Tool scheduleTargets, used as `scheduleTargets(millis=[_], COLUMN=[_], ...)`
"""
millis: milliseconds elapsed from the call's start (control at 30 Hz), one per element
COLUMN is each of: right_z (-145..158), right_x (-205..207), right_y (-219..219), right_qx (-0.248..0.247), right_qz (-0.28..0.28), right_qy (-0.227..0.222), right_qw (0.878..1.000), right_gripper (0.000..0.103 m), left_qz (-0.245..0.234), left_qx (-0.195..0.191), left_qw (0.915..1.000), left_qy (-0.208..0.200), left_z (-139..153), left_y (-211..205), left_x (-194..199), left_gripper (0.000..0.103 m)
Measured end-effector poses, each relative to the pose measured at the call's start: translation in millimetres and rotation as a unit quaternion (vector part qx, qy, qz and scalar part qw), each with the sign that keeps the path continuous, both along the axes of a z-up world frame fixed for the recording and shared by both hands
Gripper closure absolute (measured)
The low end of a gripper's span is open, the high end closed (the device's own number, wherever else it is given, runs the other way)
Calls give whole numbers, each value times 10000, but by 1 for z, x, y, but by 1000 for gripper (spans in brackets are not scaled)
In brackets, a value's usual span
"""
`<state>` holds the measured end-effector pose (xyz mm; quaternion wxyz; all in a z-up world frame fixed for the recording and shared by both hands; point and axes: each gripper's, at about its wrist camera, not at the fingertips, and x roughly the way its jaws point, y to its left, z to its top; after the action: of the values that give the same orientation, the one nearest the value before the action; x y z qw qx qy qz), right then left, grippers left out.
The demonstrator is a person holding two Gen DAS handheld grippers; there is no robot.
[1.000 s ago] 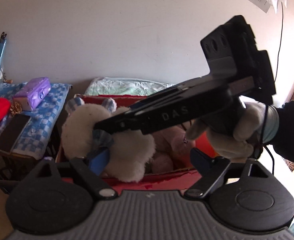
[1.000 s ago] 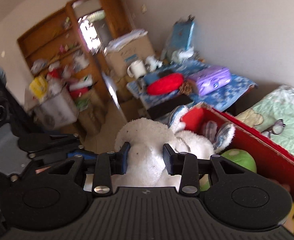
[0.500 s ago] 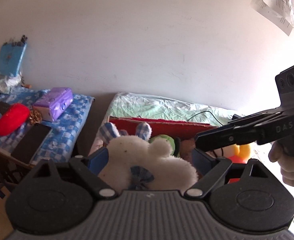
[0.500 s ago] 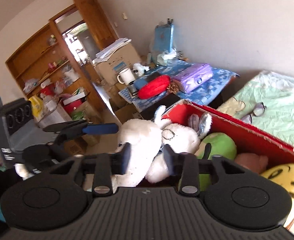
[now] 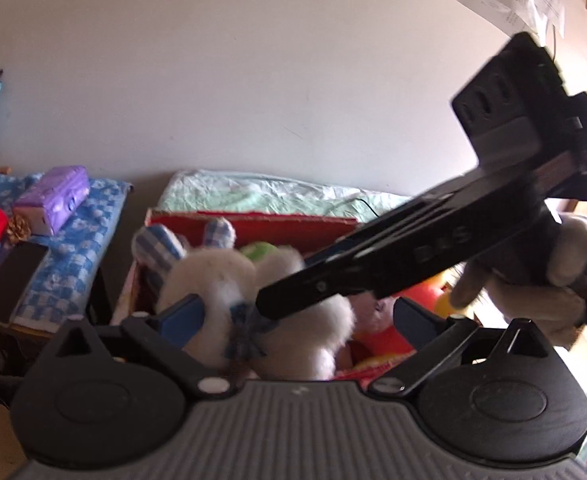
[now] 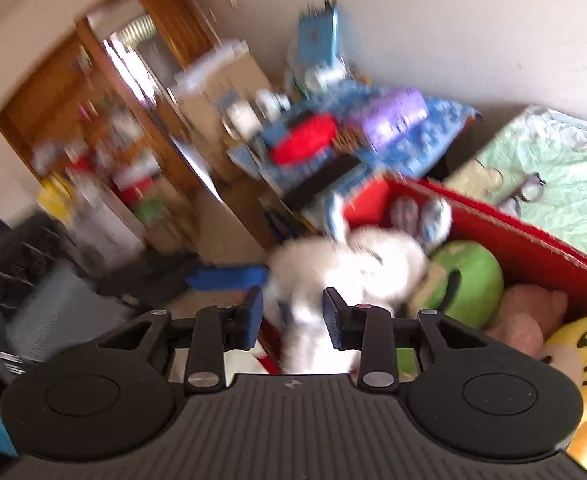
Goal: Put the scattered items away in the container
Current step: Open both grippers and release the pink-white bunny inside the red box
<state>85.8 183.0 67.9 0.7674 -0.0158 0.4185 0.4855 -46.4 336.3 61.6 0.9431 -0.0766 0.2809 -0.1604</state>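
Item: white plush rabbit (image 5: 253, 292), checked ears up, lying over the near-left rim of the red box (image 5: 253, 220), body partly inside, legs toward both cameras. Long axis: roughly ears-to-legs, running away from the left gripper (image 5: 297, 316) and slightly leftward. Position relative to claws: directly ahead of the left gripper and between its 2 fingers; the right gripper (image 6: 293, 316) reaches in from the right side, its tip on the rabbit's bow. Nearer hand: the right, whose fingers flank the rabbit's lower body in its own view. Claw states: left jaws opening, nearly at full spread, rabbit between them but pads clear of the fur; right jaws opening slightly from a narrow gap, fur between them, and blur hides whether the pads press it. Box contents: green plush (image 6: 469, 276), pink plush (image 6: 525, 312), yellow plush (image 6: 581, 352). Change from 1 second ago: left jaws wider, rabbit sunk lower into the box; half a second ago the right gripper stood clear to the right, now it crosses the rabbit.
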Motion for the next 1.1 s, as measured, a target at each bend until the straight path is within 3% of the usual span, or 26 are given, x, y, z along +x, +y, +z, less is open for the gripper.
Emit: scheduleTargets(millis=[100,167,333,400,500,667,800,933,1000,1100], right_z=[-8,-14,-33,-44,-45,-36,-28,-15,-14,-19], right_x=[4,6,5,2,-9,-5,-2,9,10,8], right_y=[3,3,10,17,23,2,-20,-34,-30,-11], right_qx=[-399,-583,-1079,-1132,-1227,-1212,-1054,-280,85,73], right_qz=[-35,-59,-11,215,285,-87,-586,-1147,-1179,-1031], right_qy=[-59,-117,-795,-666,-909,-916,-780,-428,-212,-157], right_qw=[9992,9982,9910,9911,9879,9884,9896,9921,9928,9945], right_gripper=[63,74,92,94,94,83,81,80,80,80], left_qz=[-197,-189,20,-79,-174,-374,-654,-870,-944,-1002], left_qx=[-1,39,110,141,208,-318,-297,-164,-120,-105], left_qw=[9996,9997,9998,9998,9996,9987,9972,9958,9948,9935], left_qy=[209,128,-192,-89,0,103,192,253,363,539], left_z=[-6,-4,7,3,-5,-9,-14,-20,-26,-35], left_y=[3,6,24,27,27,34,30,20,15,11], left_x=[-5,-9,2,14,25,28,28,25,29,34], left_gripper=[9,10,6,6,7,7,7,7,8,10])
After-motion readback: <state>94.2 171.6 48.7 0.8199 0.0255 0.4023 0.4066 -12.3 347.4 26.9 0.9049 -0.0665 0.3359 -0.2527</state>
